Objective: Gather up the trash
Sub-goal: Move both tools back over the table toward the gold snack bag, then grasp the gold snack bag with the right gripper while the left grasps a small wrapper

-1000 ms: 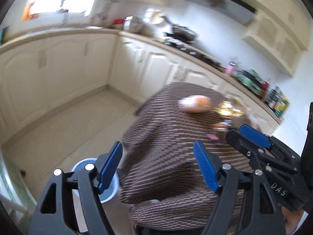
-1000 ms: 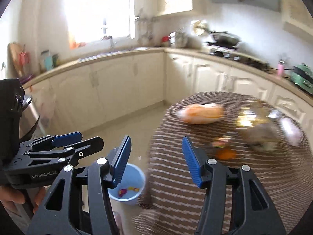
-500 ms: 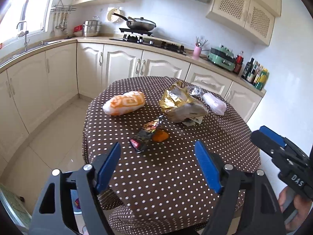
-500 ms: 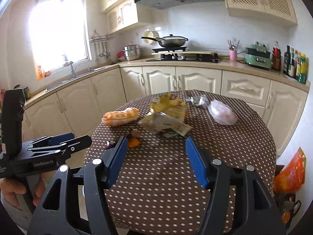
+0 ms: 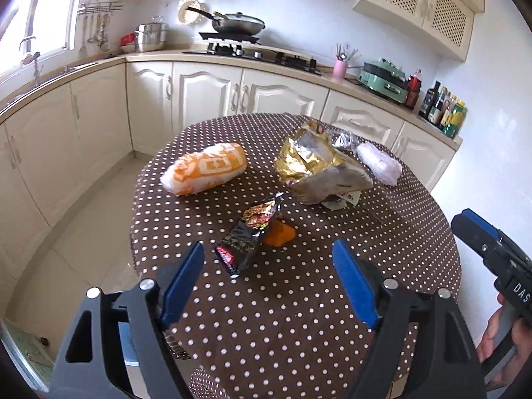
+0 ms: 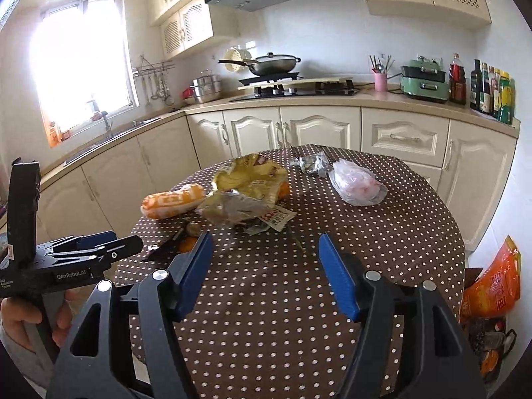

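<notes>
Left wrist view: left gripper (image 5: 267,284) has its jaws wide apart and empty, above the near part of the bench (image 5: 299,316). All the trash sits on the bench: black wrapper (image 5: 247,237) nearest, touching an orange scrap (image 5: 281,232); orange-white bag (image 5: 206,173) further left; gold foil bag (image 5: 307,158) with a grey bag (image 5: 332,184) against it; clear bag (image 5: 379,163) far right. Right gripper (image 5: 478,232) shows at the right edge, also over the bench. Right wrist view: right gripper (image 6: 262,274) has jaws apart and just been opening, nothing between them; it is near the bench edge, well short of the pile. Left gripper (image 6: 96,242) pokes in at left, close to the black wrapper and scrap (image 6: 188,244). Small crumpled foil (image 6: 312,163) at the far side beside the clear bag (image 6: 357,184). Progress: nothing picked from this bench yet as far as seen; every piece remains. Black wrapper looks the likely first grab for the left.
</notes>
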### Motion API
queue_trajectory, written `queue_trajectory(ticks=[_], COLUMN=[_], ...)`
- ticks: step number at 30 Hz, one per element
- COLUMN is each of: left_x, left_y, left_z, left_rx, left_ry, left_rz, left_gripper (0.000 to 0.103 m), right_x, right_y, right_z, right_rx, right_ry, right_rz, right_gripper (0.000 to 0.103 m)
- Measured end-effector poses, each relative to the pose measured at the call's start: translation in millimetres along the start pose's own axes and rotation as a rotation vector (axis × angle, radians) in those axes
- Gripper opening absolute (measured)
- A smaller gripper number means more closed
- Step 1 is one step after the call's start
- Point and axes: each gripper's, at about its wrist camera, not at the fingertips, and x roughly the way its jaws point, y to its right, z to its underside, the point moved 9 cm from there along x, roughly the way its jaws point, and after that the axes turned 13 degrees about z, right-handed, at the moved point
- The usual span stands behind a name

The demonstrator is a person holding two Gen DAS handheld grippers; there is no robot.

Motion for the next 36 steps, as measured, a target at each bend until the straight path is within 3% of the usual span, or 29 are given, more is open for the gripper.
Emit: queue_trajectory(ticks=[9,14,16,18,20,25,32,33,35,36], left_x=[34,54,60,63,61,39,1,-1,-6,-8], left_y=[-20,-20,-20,-18,-19,-20,-27,-27,-28,-28], left_z=[3,3,2,-1,-6,-14,-27,-28,-28,-27], left_rx=[-0.002,0.013,0.026,0.032,0.041,0.0,-0.024,-0.026,-0.036,-0.036], left_ry=[-0.068,-0.114,-0.12,-0.121,-0.094,-0.016,0.072,0.076,0.079,0.08], left_rz=[-0.041,-0.01,-0.014,-0.005,-0.025,0.013,0.033,0.038,0.055,0.062], left_gripper=[0.076,0.032,0.01,0.003,0.001,0.0,0.0,0.0,0.0,0.0], right_x=[19,29,33,40,48,72,101,110,126,133], right_y=[11,14,12,9,3,-18,-72,-80,-86,-88], right_z=[1,-1,-3,-4,-5,-13,-46,-47,-42,-38], right_rx=[0.006,0.007,0.003,-0.009,-0.026,-0.058,-0.083,-0.108,-0.129,-0.134], right_ry=[-0.024,-0.028,-0.031,-0.044,-0.054,-0.082,-0.095,-0.115,-0.179,-0.212], right_rz=[0.016,0.023,0.026,0.025,0.025,0.002,-0.063,-0.05,-0.031,-0.038], right_gripper=[0.064,0.066,0.067,0.067,0.068,0.068,0.07,0.069,0.036,0.029])
